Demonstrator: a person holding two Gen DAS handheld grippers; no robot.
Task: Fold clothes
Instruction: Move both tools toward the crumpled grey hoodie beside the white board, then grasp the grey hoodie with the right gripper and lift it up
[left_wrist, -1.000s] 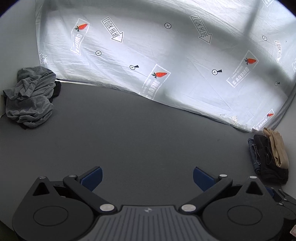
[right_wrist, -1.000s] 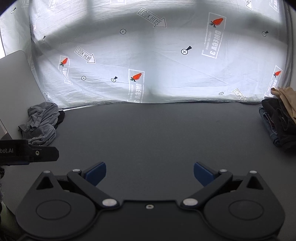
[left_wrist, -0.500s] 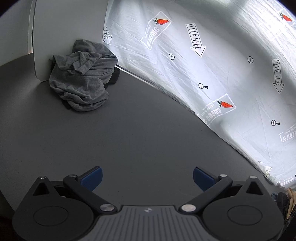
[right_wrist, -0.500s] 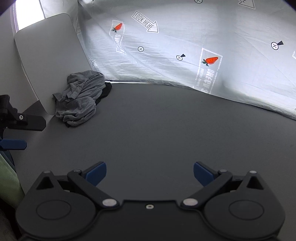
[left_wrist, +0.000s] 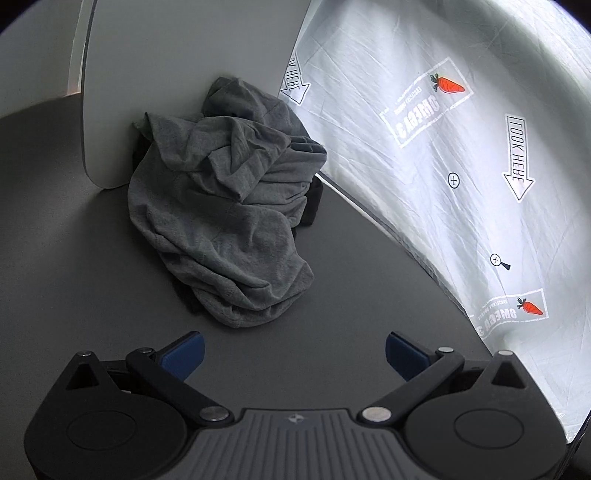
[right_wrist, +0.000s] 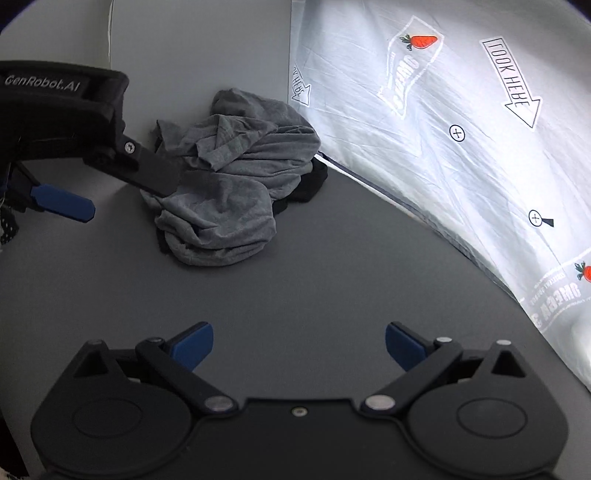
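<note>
A crumpled grey garment (left_wrist: 225, 206) lies in a heap on the dark grey table, against a white panel, with a dark garment (left_wrist: 312, 206) partly under it. It also shows in the right wrist view (right_wrist: 229, 181). My left gripper (left_wrist: 293, 354) is open and empty, a short way in front of the heap. It shows from the side in the right wrist view (right_wrist: 122, 195), close to the heap's left side. My right gripper (right_wrist: 299, 347) is open and empty, farther back from the heap.
A white rounded panel (left_wrist: 177, 74) stands behind the heap. A backlit white sheet (left_wrist: 461, 166) printed with carrots and arrows runs along the table's far edge on the right. Bare grey table (right_wrist: 332, 266) lies between the grippers and the heap.
Both grippers have swung left and moved toward the grey heap, which now looms much larger. The folded stack at the right has left both views. Both jaws stay open.
</note>
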